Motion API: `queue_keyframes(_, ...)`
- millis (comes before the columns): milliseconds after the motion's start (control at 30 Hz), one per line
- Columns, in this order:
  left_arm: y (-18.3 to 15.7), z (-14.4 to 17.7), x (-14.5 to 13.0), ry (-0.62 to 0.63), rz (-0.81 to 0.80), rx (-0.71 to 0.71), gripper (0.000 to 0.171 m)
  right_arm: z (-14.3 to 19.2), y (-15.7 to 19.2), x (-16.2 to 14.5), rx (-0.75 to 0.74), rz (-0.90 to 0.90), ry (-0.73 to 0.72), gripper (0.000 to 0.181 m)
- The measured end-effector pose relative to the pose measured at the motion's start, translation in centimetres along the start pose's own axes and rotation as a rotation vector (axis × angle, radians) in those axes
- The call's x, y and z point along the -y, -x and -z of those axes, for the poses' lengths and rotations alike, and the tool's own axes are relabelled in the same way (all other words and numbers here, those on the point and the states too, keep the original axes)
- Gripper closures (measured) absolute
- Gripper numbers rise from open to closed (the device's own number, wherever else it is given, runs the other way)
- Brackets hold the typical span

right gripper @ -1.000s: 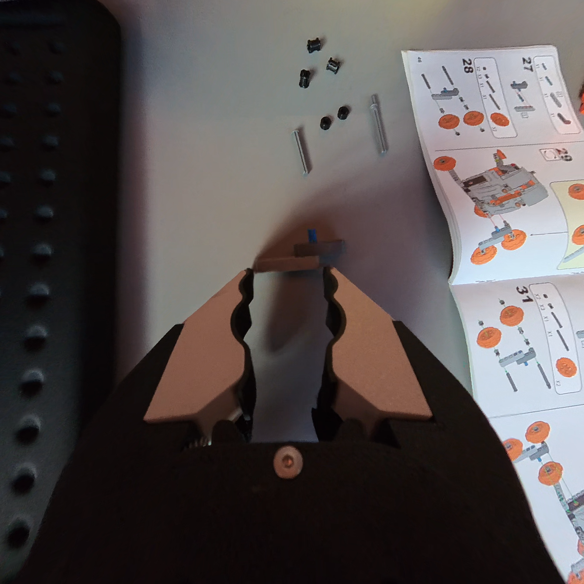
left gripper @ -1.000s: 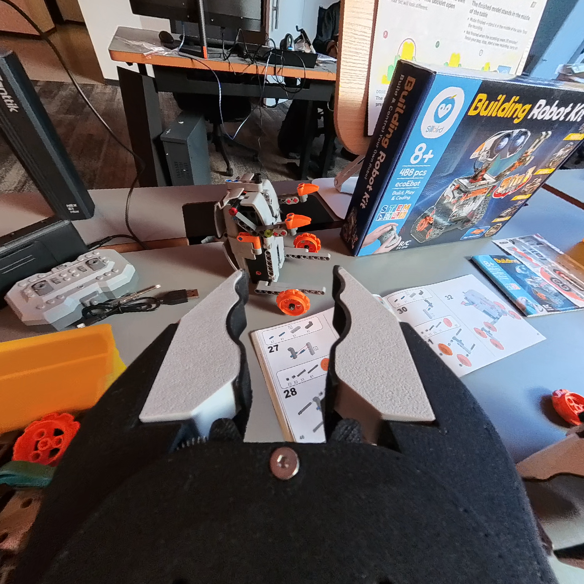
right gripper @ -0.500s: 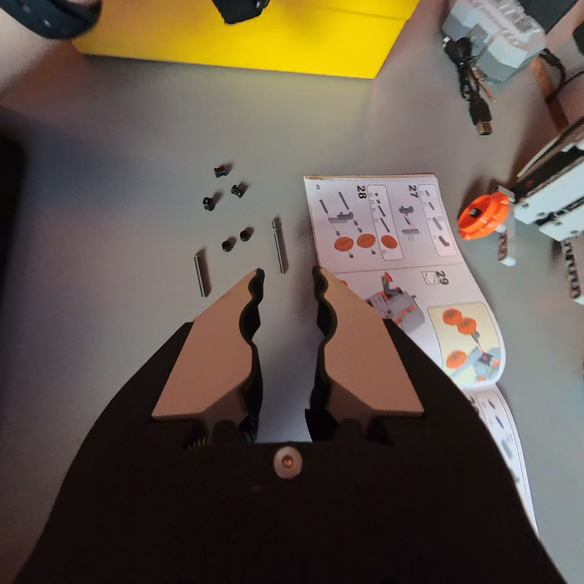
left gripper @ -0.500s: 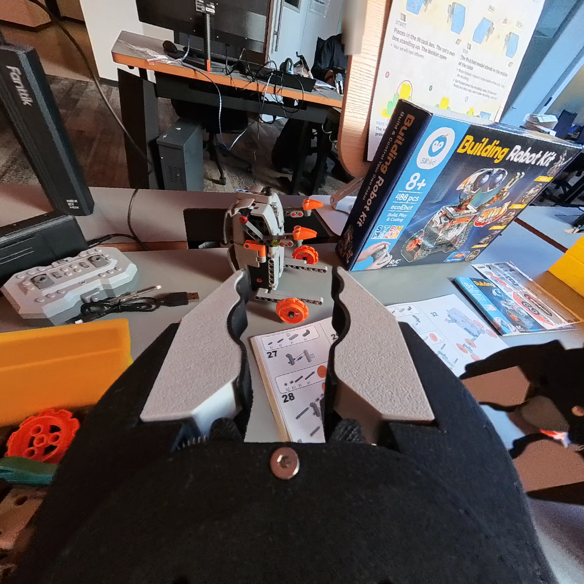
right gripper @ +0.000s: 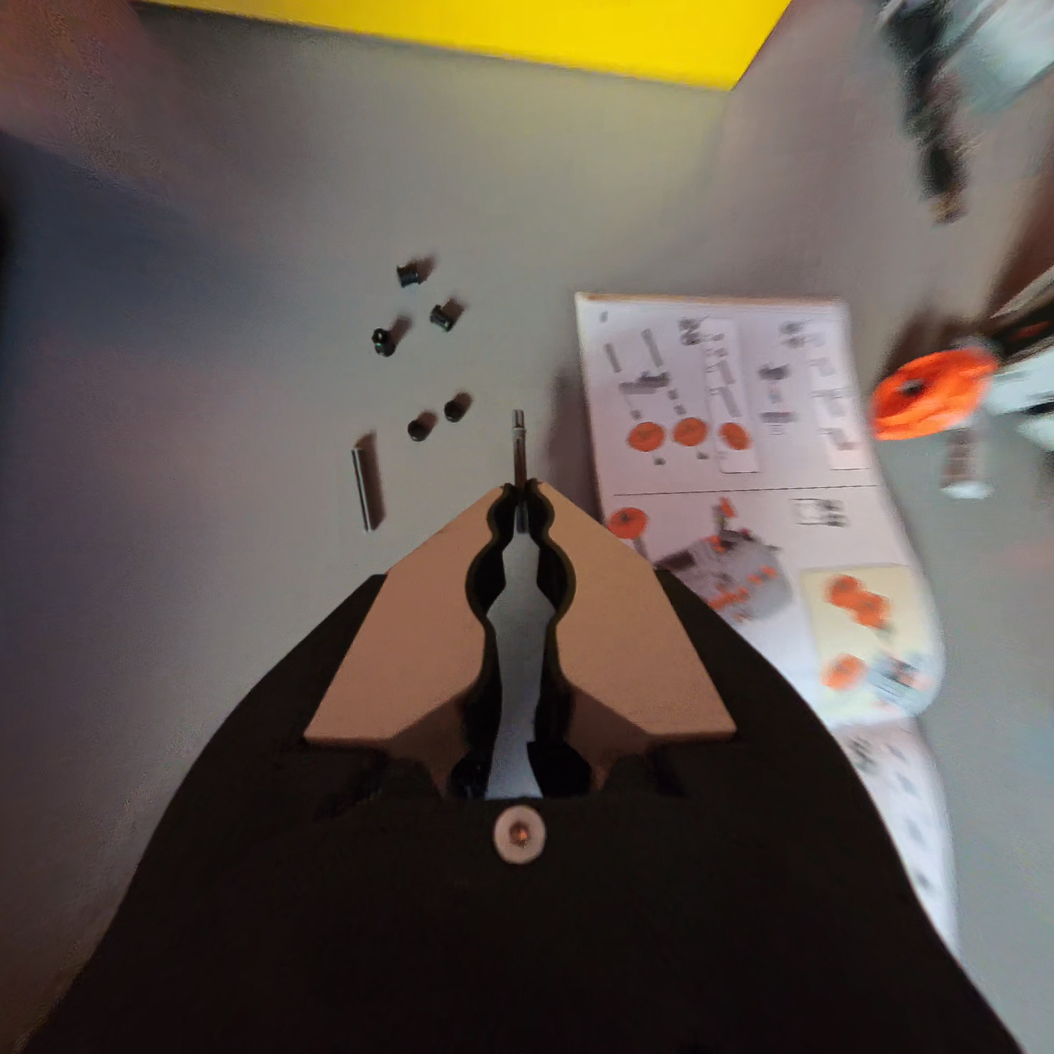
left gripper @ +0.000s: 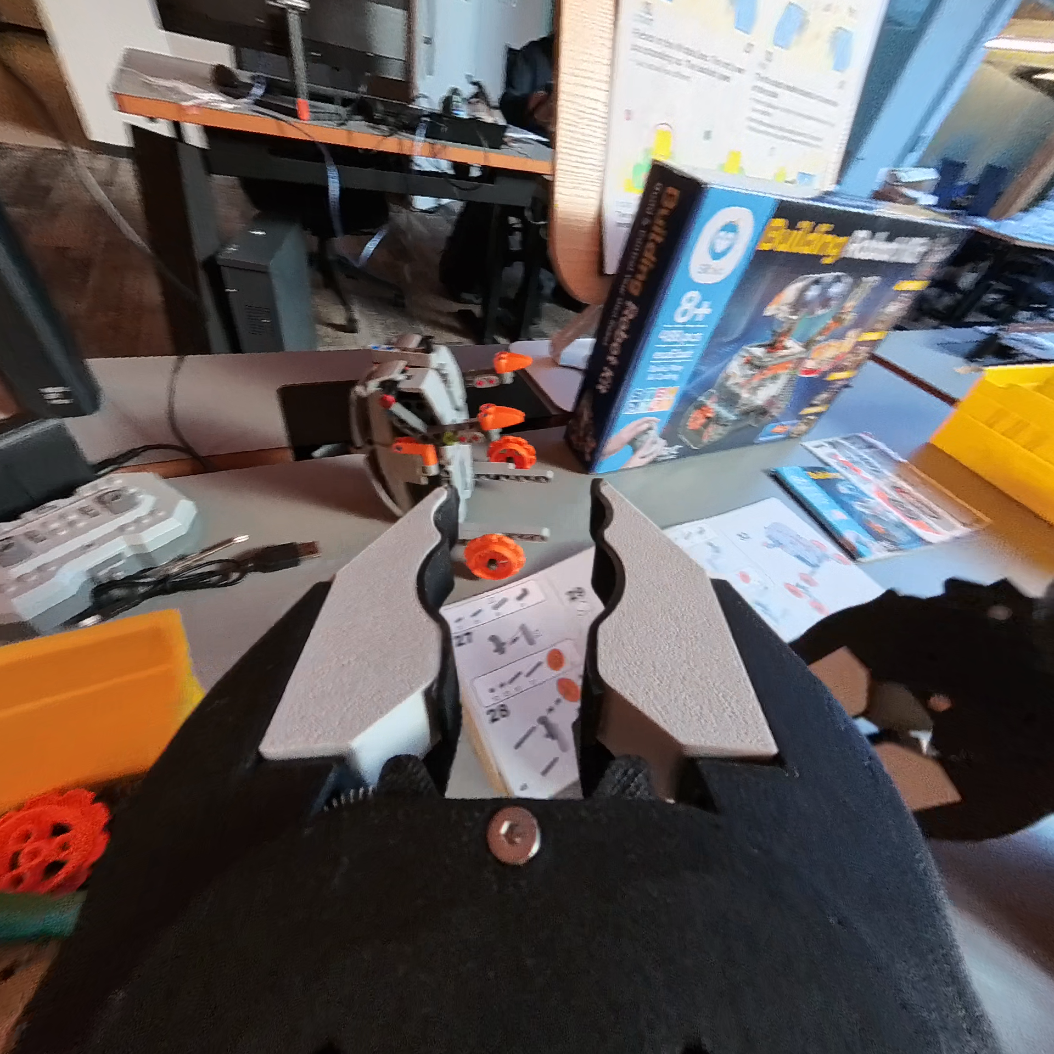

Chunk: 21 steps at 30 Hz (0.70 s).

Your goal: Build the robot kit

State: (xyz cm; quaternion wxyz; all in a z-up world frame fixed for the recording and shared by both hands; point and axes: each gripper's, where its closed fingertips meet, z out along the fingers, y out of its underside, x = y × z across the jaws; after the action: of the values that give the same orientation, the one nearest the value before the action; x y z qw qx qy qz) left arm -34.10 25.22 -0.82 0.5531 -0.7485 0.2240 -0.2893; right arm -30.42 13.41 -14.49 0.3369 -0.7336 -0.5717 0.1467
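You are working over a grey table (left gripper: 274, 502) in an office room; behind it stands a desk (left gripper: 319, 131) with an orange edge, cables and a dark computer tower (left gripper: 268, 285) on the floor beneath. A large blue kit box (left gripper: 758, 336) stands upright at the far right, with a yellow bin (left gripper: 1004, 433) beside it and leaflets (left gripper: 872, 496) lying flat in front. On your left sit an orange bin (left gripper: 85, 696), a grey controller (left gripper: 85, 542) and a black USB cable (left gripper: 217, 564). A half-built grey and orange model (left gripper: 428, 422) stands mid-table, just beyond the open instruction booklet (left gripper: 519, 656).

Your left gripper (left gripper: 519, 502) hangs above the booklet with its jaws parted and nothing between them.

Your right gripper (right gripper: 519, 490) is pinched on a thin grey axle (right gripper: 518, 439) at its near end; the axle points away along the fingers, just left of the booklet's edge. A second grey axle (right gripper: 365, 485) lies on the table to the left, and five small black pins (right gripper: 422, 425) are scattered near it. The view is motion-blurred.
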Motion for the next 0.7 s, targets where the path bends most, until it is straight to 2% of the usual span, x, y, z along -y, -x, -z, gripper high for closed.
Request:
queue_keyframes(167, -6.6, 0.8, -0.4, 0.069, 0.055, -0.407, 0.137, 7.4, -0.3, 0.9, -0.326, 0.123, -0.185, 0.179)
queue_keyframes(267, -9.2, 1.6, -1.4, 0.136, 0.048, -0.508, 0.133, 9.4, -0.4, -0.2, -0.426, 0.158, -0.213, 0.179)
queue_keyframes(400, -12.1, 3.1, -4.6, 0.213, 0.034, -0.595, 0.137, 10.1, 0.2, 0.0, -0.426, 0.18, -0.261, 0.178)
queue_keyframes(500, -13.0, 3.5, -7.4, 0.29, 0.0, -0.624, 0.139, 10.3, 0.4, 0.3, -0.402, 0.177, -0.283, 0.178)
queue_keyframes(600, -14.4, 4.0, -8.7, 0.315, 0.027, -0.708, 0.139, 10.2, 0.4, -0.1, -0.399, 0.186, -0.274, 0.178)
queue_keyframes(700, -14.9, 3.7, -9.3, 0.332, 0.038, -0.734, 0.137, 10.3, 0.8, 0.3, -0.39, 0.198, -0.288, 0.178)
